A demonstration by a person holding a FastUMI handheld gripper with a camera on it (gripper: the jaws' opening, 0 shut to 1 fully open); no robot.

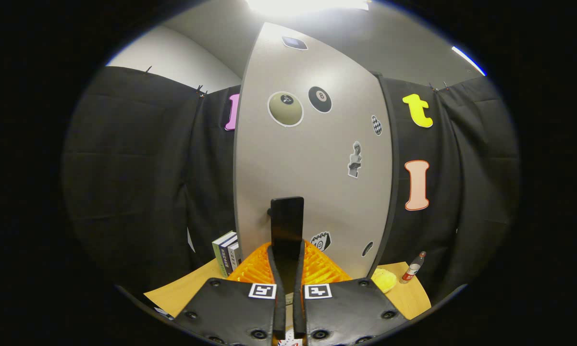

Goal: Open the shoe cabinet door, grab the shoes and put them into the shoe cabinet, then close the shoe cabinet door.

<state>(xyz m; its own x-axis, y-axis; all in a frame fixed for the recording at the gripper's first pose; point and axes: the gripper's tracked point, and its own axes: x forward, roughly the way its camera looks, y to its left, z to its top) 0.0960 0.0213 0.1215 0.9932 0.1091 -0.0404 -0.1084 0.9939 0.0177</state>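
Because the cabinet door (312,158) fills the space straight ahead of the gripper (287,250), everything in the coming move depends on how the two line up: the door stands tall and upright, its long axis running vertically, its flat grey face dotted with stickers and turned toward the fingers. Low on that face, directly beyond the fingertips and on their centre line, a dark upright handle (287,223) sticks out, its long axis also vertical and so parallel to the slot between the fingers. The fingers are drawn close together, leaving only a thin gap, and the handle's lower end appears to sit right in or just above that gap; whether both fingers actually press on it I cannot tell. The door looks closed or nearly so, which suggests the opening step is in hand, and a pull toward the person would likely swing it. Books (227,252) stand beside the door's lower left corner on the wooden table (413,298), a small bottle (413,268) stands off to the right, and no shoes are clearly identifiable.
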